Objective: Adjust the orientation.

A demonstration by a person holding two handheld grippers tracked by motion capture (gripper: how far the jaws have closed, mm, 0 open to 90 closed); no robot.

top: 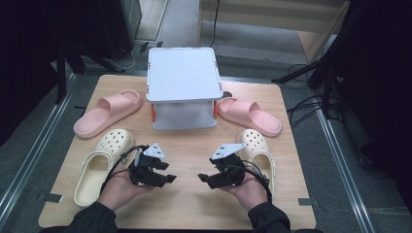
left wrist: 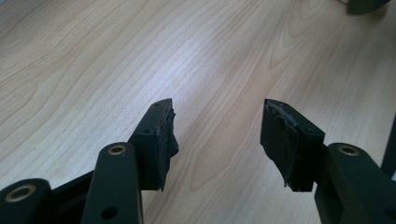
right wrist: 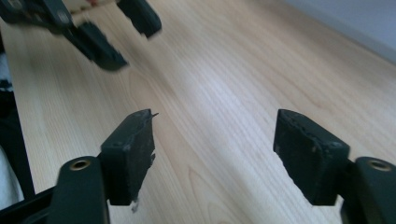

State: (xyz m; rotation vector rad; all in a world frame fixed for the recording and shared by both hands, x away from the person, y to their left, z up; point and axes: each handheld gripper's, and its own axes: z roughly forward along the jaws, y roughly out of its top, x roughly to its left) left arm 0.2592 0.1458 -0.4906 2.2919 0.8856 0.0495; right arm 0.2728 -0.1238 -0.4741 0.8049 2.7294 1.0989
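Here, both tools rested low over the near middle of the wooden bench (top: 187, 204), each in one of the person's hands, their tips turned toward each other with a gap of bare wood between them. The left tool (top: 171, 178) had its jaws spread wide and nothing lay between them; in the left gripper view the same tool (left wrist: 218, 135) showed only wood grain between its two black pads. The right tool (top: 200, 178) stood just as wide and just as empty, and in the right gripper view that tool (right wrist: 215, 149) framed bare wood, with the left tool blurred at the upper left of that view.

Nearest the left tool lay a cream clog (top: 102, 165), just beside the left hand (top: 116, 191) on its outer side, toe pointing away from the person. A second cream clog (top: 257, 153) lay just beside the right hand (top: 250, 189), partly covered by the tool's cable. Neither clog was touched by a jaw.

Farther back, a pink slide (top: 109, 112) lay at an angle on the left of the bench and another pink slide (top: 248, 115) on the right. Between them stood a white two-level rack (top: 183, 87), its flat top bare and its lower level open toward the person.
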